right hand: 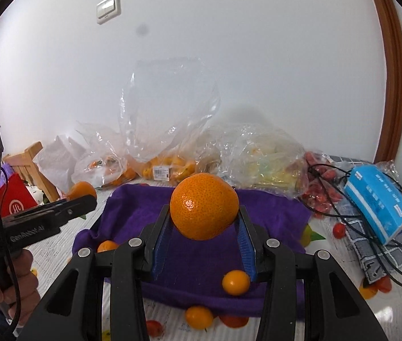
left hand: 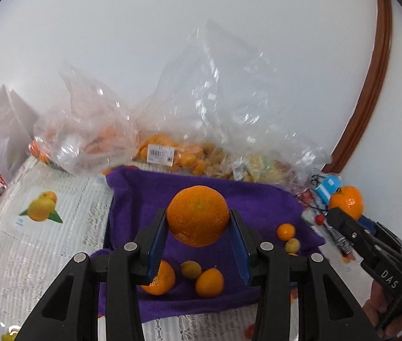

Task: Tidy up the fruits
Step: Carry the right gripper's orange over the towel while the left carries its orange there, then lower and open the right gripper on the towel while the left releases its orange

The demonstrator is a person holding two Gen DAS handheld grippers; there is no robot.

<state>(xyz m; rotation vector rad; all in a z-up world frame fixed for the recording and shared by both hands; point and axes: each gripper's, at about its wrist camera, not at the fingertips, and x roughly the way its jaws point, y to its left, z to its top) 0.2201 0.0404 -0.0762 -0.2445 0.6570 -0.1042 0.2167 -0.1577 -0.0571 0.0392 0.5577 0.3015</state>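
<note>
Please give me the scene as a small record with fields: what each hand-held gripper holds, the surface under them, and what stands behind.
left hand-held gripper: shut on a large round orange, held above the cloth
right hand-held gripper: shut on a second large round orange, also held above the cloth
surface below: purple towel cloth on a white patterned tablecloth
loose on cloth: several small orange and yellow fruits
behind: clear plastic bags of fruit along a white wall
right side: blue tissue pack, black cables
</note>
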